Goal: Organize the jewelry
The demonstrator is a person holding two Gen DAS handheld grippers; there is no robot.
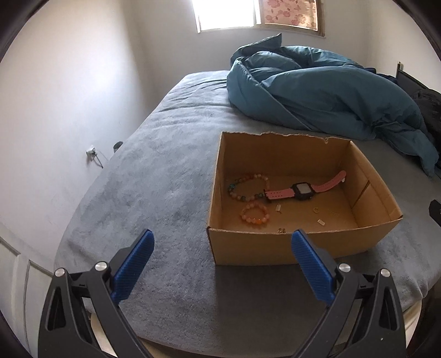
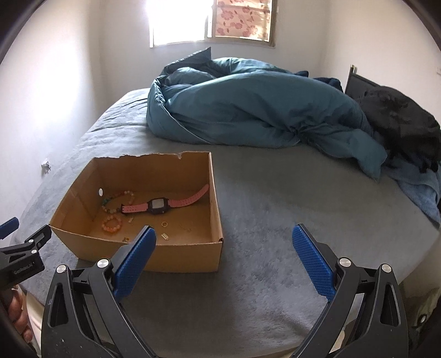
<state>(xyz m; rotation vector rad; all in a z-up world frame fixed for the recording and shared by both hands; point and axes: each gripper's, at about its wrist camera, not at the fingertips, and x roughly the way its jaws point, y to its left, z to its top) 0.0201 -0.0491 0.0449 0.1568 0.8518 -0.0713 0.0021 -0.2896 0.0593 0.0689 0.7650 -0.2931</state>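
An open cardboard box (image 1: 289, 249) sits on the grey bed cover; it also shows in the right wrist view (image 2: 190, 256). Inside lie a pink watch with a black face (image 1: 303, 190) (image 2: 158, 206), a multicoloured bead bracelet (image 1: 248, 187) (image 2: 115, 202), an orange bead bracelet (image 1: 255, 216) (image 2: 111, 224) and several small gold pieces (image 1: 317, 210) (image 2: 164, 224). My left gripper (image 1: 223, 242) is open and empty in front of the box's near left corner. My right gripper (image 2: 223, 236) is open and empty at the box's near right corner. The left gripper's fingertip also shows at the left edge of the right wrist view (image 2: 9, 225).
A crumpled teal duvet (image 1: 330, 96) (image 2: 261, 107) lies behind the box. Dark clothing (image 2: 405, 124) sits at the right by the headboard. The grey bed cover (image 1: 165, 165) (image 2: 289, 206) spreads left and right of the box. White walls and a window (image 1: 228, 13) are behind.
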